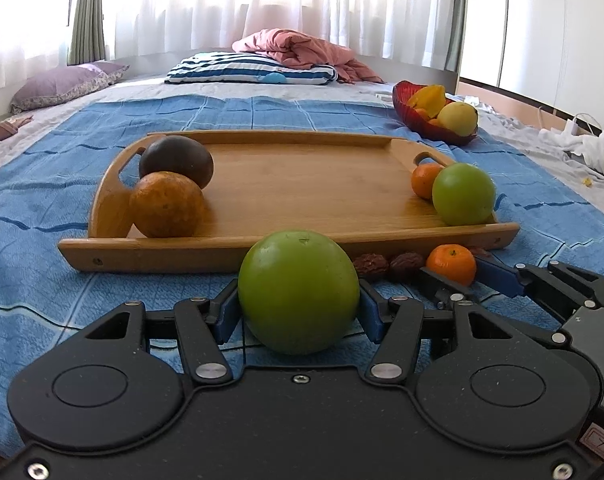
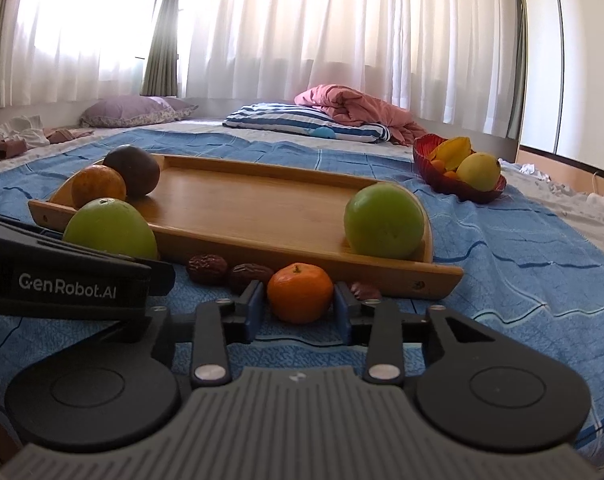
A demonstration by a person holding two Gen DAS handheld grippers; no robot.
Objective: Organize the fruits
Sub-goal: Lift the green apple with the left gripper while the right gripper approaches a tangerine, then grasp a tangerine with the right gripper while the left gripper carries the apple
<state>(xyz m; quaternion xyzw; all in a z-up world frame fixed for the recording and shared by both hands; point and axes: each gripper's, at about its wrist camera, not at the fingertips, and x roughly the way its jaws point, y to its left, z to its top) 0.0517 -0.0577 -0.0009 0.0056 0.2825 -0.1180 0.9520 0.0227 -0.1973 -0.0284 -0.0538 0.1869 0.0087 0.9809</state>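
My left gripper (image 1: 298, 308) clamps a green fruit (image 1: 298, 292) on the blue blanket (image 1: 42, 208), just before the tray (image 1: 302, 184). My right gripper (image 2: 300, 304) brackets a mandarin (image 2: 300, 292); the pads look to be touching it, though I can't be sure. Dates (image 2: 208, 268) lie beside it.

both wrist views sit low and close, facing the curtains — sharing the wooden tray (image 1: 286, 184).
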